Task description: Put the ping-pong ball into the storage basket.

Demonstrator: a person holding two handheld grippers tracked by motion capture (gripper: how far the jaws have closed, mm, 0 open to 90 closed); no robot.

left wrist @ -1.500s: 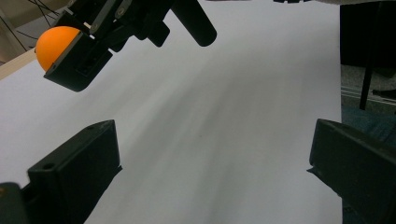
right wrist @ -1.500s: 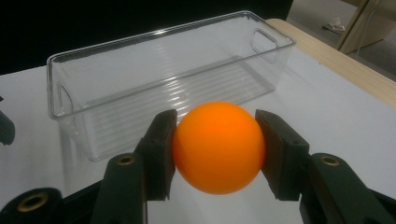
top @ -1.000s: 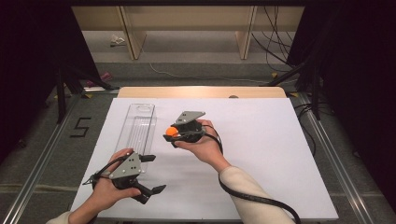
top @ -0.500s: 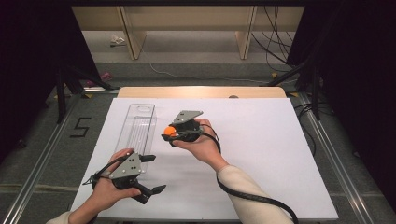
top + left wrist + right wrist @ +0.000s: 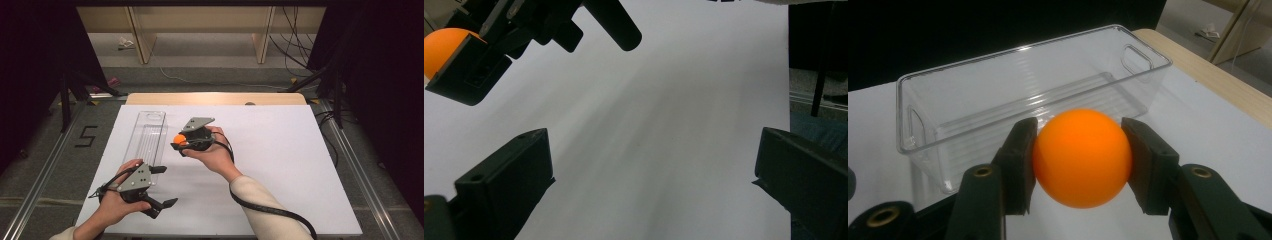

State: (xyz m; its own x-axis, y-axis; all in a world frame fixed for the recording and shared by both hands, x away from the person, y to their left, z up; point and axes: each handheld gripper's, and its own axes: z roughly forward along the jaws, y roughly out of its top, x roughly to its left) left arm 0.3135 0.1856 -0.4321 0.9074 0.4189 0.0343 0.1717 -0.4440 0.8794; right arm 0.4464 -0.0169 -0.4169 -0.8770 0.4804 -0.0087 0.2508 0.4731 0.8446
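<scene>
An orange ball sits squeezed between the two black jaws of my right gripper, which is shut on it. In the high view the ball hangs just right of a clear plastic bin that lies lengthwise on the white table. The right gripper view has the bin just beyond the ball, empty inside. My left gripper rests near the table's front left with its jaws wide apart and nothing between them. In the left gripper view, the ball and the right gripper are at the upper left.
The white table top has a wooden strip along its far edge. Metal rails run down both sides on the floor, with a "5" mark at the left. Cables and stand legs lie beyond the table.
</scene>
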